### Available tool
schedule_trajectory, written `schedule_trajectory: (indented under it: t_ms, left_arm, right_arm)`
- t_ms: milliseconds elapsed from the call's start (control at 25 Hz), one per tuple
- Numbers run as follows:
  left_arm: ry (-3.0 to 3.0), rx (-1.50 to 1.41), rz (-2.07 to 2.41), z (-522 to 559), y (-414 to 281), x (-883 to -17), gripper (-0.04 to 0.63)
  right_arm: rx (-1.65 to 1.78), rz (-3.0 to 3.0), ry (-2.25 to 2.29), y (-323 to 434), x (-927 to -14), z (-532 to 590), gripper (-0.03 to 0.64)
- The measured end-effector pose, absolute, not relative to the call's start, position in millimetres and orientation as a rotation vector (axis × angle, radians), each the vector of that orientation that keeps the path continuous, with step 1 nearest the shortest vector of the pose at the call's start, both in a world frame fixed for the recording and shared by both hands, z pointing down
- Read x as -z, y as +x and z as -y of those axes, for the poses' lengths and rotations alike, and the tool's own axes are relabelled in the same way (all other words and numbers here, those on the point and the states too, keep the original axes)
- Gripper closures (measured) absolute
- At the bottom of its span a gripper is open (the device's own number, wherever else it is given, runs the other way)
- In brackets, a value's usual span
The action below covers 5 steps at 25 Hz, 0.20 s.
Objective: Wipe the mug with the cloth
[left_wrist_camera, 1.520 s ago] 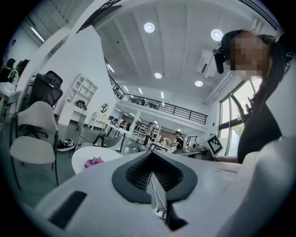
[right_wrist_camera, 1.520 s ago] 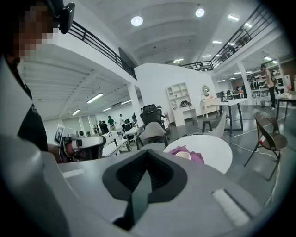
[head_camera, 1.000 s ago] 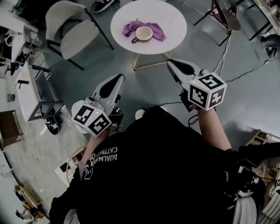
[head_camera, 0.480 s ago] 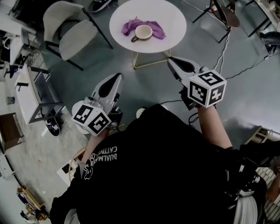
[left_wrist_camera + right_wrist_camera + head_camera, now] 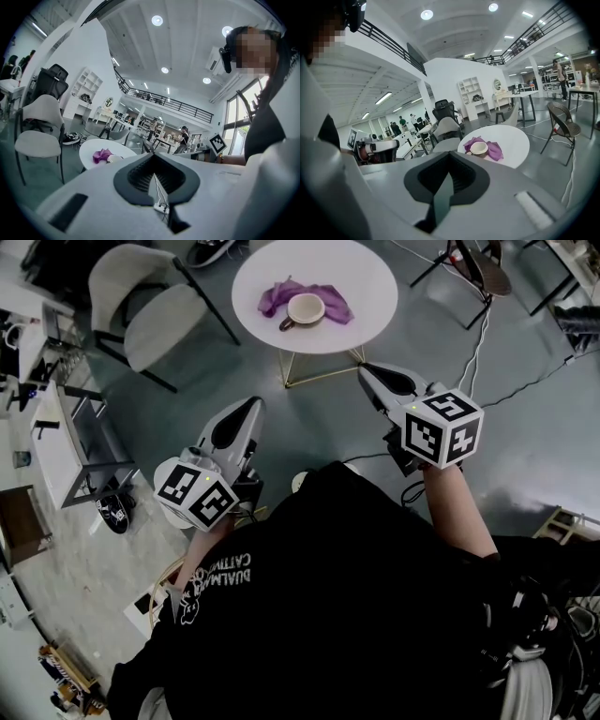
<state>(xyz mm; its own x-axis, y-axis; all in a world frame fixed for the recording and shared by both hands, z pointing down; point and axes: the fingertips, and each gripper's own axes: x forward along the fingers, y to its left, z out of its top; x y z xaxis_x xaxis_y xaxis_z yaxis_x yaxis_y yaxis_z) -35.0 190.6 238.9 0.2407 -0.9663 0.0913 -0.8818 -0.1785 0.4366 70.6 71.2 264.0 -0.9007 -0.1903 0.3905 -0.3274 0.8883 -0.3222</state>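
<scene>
A cream mug (image 5: 306, 308) stands on a purple cloth (image 5: 333, 306) on a round white table (image 5: 375, 282) at the top of the head view. Both grippers hang over the grey floor, well short of the table and close to the person's body. My left gripper (image 5: 255, 405) is shut with nothing between its jaws. My right gripper (image 5: 365, 371) is also shut and empty, and points toward the table. The left gripper view shows the cloth (image 5: 100, 155) and mug (image 5: 114, 159) far off. In the right gripper view the mug (image 5: 478, 148) sits on the cloth (image 5: 497, 151).
A white chair (image 5: 150, 306) stands left of the table and a dark chair (image 5: 487, 273) to its right. Cables (image 5: 483, 343) run across the floor on the right. A low shelf (image 5: 66, 442) and shoes (image 5: 111, 510) lie at the left.
</scene>
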Motion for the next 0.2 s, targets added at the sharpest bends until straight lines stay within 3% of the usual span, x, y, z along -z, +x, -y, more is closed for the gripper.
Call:
schedule_trajectory:
  t_ms: [200]
  left_arm:
    - [2.115, 0.292, 1.699, -189.0, -37.3, -240.5, 0.598]
  right_arm:
    - [-0.539, 2.703, 0.376, 67.9, -265.1, -67.7, 0.607]
